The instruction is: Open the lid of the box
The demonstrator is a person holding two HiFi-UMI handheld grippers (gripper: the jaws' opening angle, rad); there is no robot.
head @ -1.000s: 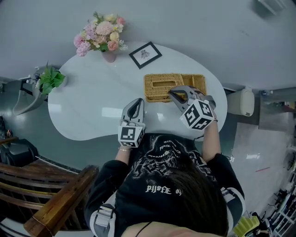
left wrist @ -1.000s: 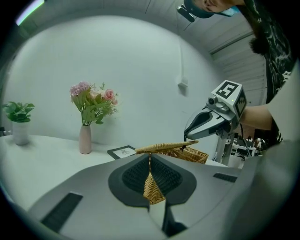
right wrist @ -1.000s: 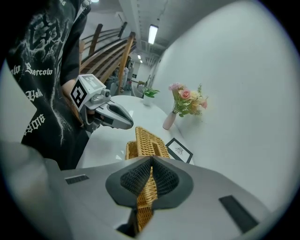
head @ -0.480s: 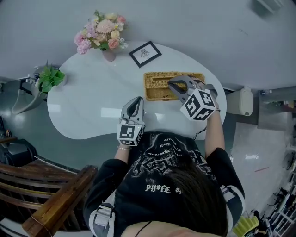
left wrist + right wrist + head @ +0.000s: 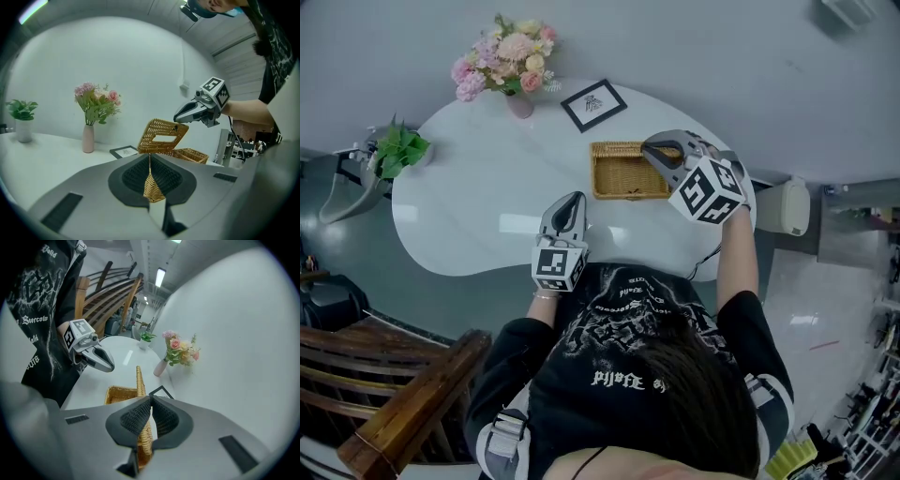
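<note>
Cloth of a person's dark printed top fills the near edge, both arms reaching over the white tabletop [image 5: 487,187]. The left hand-held gripper [image 5: 575,200] rests low near the front edge with its jaws together and nothing in them, well apart from the box [image 5: 623,194]. Further back and to the right, that wicker box stands open. The right hand-held gripper [image 5: 652,150] is clamped on one edge of the woven lid [image 5: 161,136], which stands raised at a steep tilt over the box, its rectangular slot showing. Beyond lie a small framed picture [image 5: 594,106] and a vase of pink flowers [image 5: 511,61]; a potted plant [image 5: 398,150] sits far left.
</note>
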